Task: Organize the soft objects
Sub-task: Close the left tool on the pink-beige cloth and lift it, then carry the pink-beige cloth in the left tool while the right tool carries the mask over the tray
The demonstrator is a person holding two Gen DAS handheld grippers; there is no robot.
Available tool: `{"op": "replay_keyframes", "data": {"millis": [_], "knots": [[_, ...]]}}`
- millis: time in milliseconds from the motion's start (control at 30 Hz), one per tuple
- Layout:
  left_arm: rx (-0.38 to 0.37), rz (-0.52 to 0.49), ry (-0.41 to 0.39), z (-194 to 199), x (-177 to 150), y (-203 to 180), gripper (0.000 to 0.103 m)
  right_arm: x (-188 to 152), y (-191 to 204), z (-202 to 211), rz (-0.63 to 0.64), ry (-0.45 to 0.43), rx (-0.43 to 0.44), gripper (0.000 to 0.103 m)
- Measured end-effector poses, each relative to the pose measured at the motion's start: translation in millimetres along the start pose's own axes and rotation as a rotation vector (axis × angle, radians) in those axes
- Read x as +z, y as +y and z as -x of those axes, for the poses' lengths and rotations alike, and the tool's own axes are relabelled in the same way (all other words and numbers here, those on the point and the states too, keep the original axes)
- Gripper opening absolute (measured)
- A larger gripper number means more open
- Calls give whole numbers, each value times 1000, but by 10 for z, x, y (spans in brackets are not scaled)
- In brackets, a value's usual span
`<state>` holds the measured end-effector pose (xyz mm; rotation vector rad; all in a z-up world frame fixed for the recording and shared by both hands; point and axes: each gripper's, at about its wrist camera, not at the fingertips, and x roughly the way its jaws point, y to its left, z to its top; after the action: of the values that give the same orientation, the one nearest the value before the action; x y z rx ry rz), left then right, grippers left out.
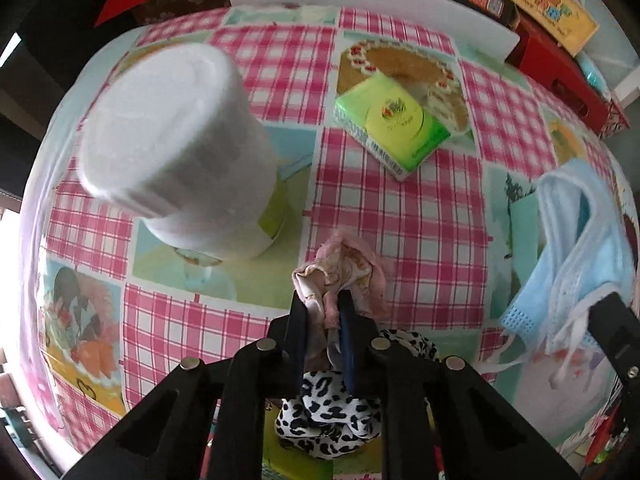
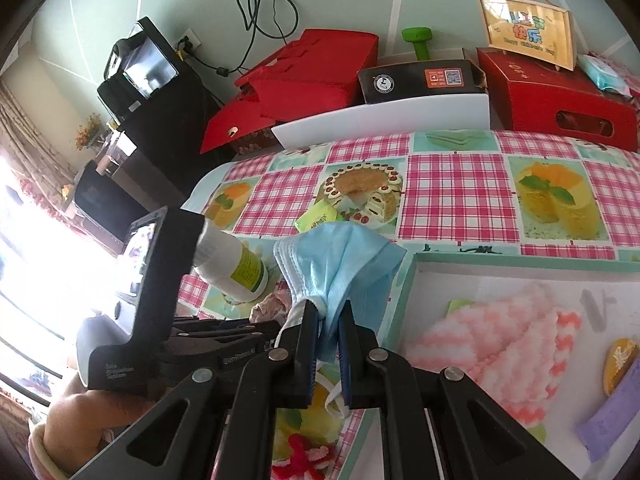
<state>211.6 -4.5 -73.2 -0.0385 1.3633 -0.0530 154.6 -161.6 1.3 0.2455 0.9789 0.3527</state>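
My left gripper (image 1: 323,304) is shut on a pink fabric scrunchie (image 1: 344,268) and holds it above the checked tablecloth (image 1: 400,216). A black-and-white spotted scrunchie (image 1: 332,408) lies under it. My right gripper (image 2: 328,312) is shut on a blue face mask (image 2: 344,256), which hangs over the table; the mask also shows at the right of the left wrist view (image 1: 576,256). The pink scrunchie shows a little in the right wrist view (image 2: 272,304), beside the left gripper body (image 2: 160,300).
A white bottle (image 1: 180,148) stands on the table at left. A green tissue pack (image 1: 390,124) lies further back. A box (image 2: 520,320) with a pink fluffy cloth (image 2: 492,344) and a purple packet (image 2: 612,404) sits at right. Red boxes (image 2: 560,100) line the far edge.
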Motion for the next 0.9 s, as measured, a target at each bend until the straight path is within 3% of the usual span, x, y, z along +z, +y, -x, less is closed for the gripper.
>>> {"op": "replay_keyframes", "data": {"millis": [567,900], "knots": [[-33,89,-279,853,-84,69,14,32,-1,63,0,-22,-21,10],[-76,108,-444,1326,-104,183,14,103,39,503,8,-147,-45,10]]}}
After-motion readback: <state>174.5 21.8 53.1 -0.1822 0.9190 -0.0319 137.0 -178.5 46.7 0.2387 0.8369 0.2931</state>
